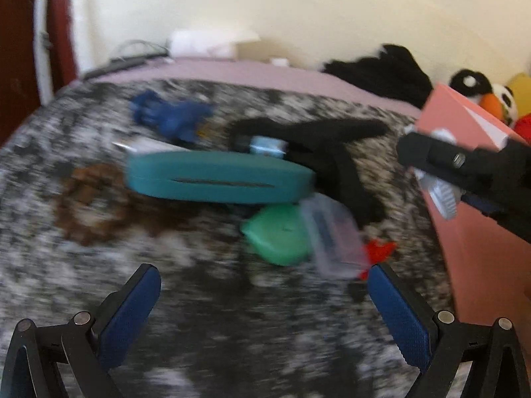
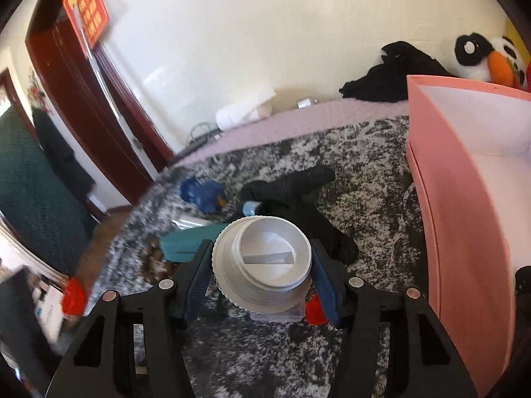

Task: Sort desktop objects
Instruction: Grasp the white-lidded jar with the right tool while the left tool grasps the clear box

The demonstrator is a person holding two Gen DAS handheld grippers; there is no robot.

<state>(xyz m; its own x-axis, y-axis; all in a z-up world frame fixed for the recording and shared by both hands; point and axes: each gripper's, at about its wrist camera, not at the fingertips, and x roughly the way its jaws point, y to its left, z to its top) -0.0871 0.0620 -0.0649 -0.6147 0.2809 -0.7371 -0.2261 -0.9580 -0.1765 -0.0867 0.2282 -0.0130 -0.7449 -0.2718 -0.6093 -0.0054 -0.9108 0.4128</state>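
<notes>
Right gripper carrying a silver cap above the mottled cloth; left gripper spread wide, nothing in it.

Grey-and-black mottled cloth (image 1: 232, 315) fills the lower left-wrist view. Pink box (image 2: 458, 219) at 3 o'clock in the right-wrist view, touching the cloth. Teal case (image 1: 219, 182) near centre, black glove (image 1: 335, 146) at its 2 o'clock, green case (image 1: 278, 235) at its 5 o'clock. Right gripper (image 2: 262, 265) clamped on silver ribbed cap (image 2: 265, 258), held off the cloth. Left gripper (image 1: 264, 298) jaws far apart.
</notes>
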